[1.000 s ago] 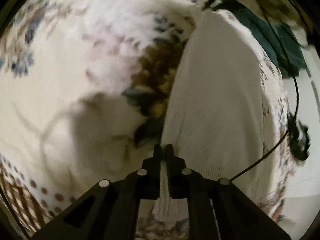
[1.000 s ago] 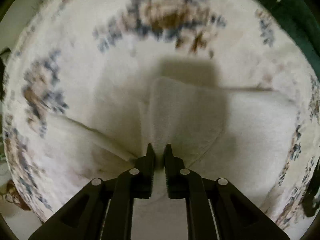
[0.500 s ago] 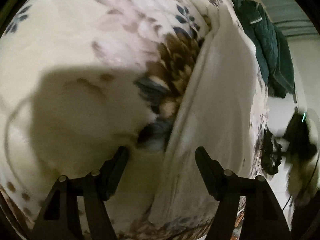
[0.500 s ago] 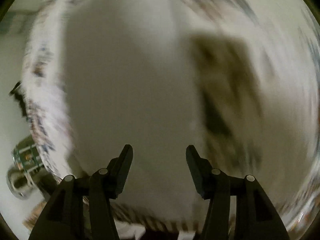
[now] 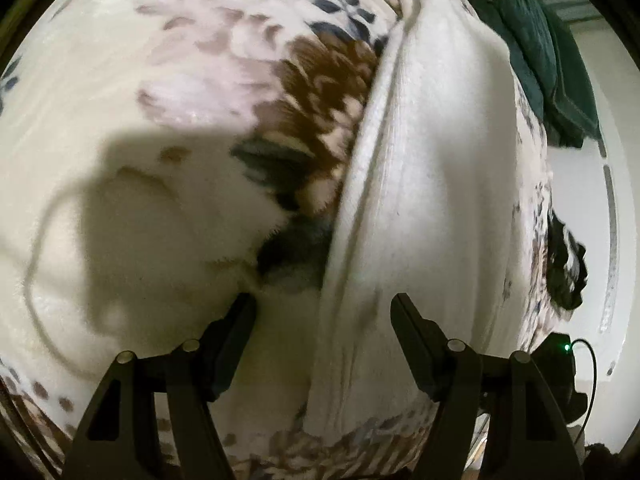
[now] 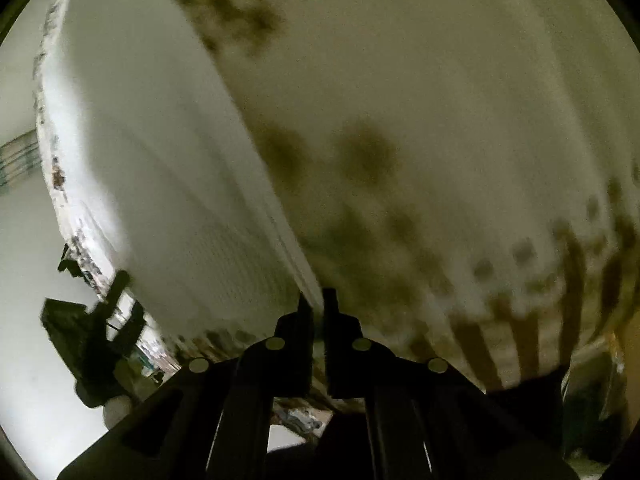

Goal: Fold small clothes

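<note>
A second ago the left gripper [image 5: 323, 307] was clamped on the white garment [image 5: 432, 184]; its jaws now stand wide apart over the garment's folded edge. The right gripper [image 6: 318, 300], spread open half a second ago, has closed at the garment's [image 6: 160, 184] edge.

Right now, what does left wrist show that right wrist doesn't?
Left wrist only: the left tool open over the white garment's folded edge, a sharp brown-and-navy flower print, and a dark green garment at the far end.

Right wrist only: the right tool shut on the white garment's edge, all motion-blurred.

Both: the white garment lying on the floral blanket.
</note>
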`<state>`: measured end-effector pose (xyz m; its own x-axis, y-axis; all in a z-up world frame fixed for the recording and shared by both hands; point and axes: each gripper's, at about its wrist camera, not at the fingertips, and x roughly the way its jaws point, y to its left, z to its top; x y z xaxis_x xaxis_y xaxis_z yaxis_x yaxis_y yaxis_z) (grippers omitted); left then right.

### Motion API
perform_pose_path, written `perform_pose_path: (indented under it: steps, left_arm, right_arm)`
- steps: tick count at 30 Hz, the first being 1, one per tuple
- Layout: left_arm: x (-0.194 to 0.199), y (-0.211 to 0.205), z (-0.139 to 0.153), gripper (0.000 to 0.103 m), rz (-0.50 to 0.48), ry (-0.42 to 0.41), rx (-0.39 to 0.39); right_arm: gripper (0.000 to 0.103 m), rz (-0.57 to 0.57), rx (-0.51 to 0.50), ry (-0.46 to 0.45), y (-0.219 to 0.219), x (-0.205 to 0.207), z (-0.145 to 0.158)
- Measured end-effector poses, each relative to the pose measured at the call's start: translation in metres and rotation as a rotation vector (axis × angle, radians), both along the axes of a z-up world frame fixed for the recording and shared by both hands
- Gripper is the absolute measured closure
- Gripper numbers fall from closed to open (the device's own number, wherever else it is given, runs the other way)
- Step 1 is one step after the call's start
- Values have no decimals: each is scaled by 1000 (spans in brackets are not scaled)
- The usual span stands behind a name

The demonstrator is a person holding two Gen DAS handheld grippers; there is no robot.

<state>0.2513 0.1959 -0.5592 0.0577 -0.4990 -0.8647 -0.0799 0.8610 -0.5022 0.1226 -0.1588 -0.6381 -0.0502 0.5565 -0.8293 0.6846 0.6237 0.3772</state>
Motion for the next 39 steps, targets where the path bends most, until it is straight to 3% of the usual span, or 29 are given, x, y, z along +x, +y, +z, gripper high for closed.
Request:
perform_pose_path:
  steps: [6,8,10,12,14,17,23,25,26,27,28,29,34,39]
  left_arm:
    - [-4,-9,-4,35,-52,7,23]
    - [-5,-10,-6,35,-61,8,29]
    - [-5,-12,-6,35,-63,7,32]
    - [-6,-12,-6,35,-62,6,20]
    - [-8,-12,-6,35,-60,7,8]
    - [-10,-9,-8,35,-52,11,-27]
    - [-12,-9,-13,37,-24,12,-131]
    - [-16,-10,-8,43,-21,-16,-134]
    - [-17,-11,-5,66,-30,-27,-118]
    - [-19,-13,-4,86,-48,-30,-89]
    - [-20,-14,-3,90,-61,-31,-78]
    - [-21,-14,-1,91,-57,-33,-80]
    - [-18,-2,19,93,14,-33,-137]
    - [4,9,70,93,83,-82,-248]
  right_arm:
    - [100,49,-36,21,6,4,-14]
    - [98,125,-48,-16,13,18,-10]
    - [84,201,-18,-40,23,33,-3]
    - [59,233,-1,-49,22,38,5]
    - [46,207,19,-95,13,40,16]
    - [43,115,-11,-152,-8,40,22]
    - [35,17,154,-181,-19,52,-17]
    - [35,8,184,-200,-17,60,-22]
    - [36,3,196,-213,-14,62,-22]
    - [53,1,217,-226,-12,63,-20]
    - [70,-2,251,-224,-5,64,-21]
    - [84,-15,288,-212,1,64,-23]
    - [87,-79,294,-214,-9,63,-2]
    - [88,-80,310,-284,-25,82,58]
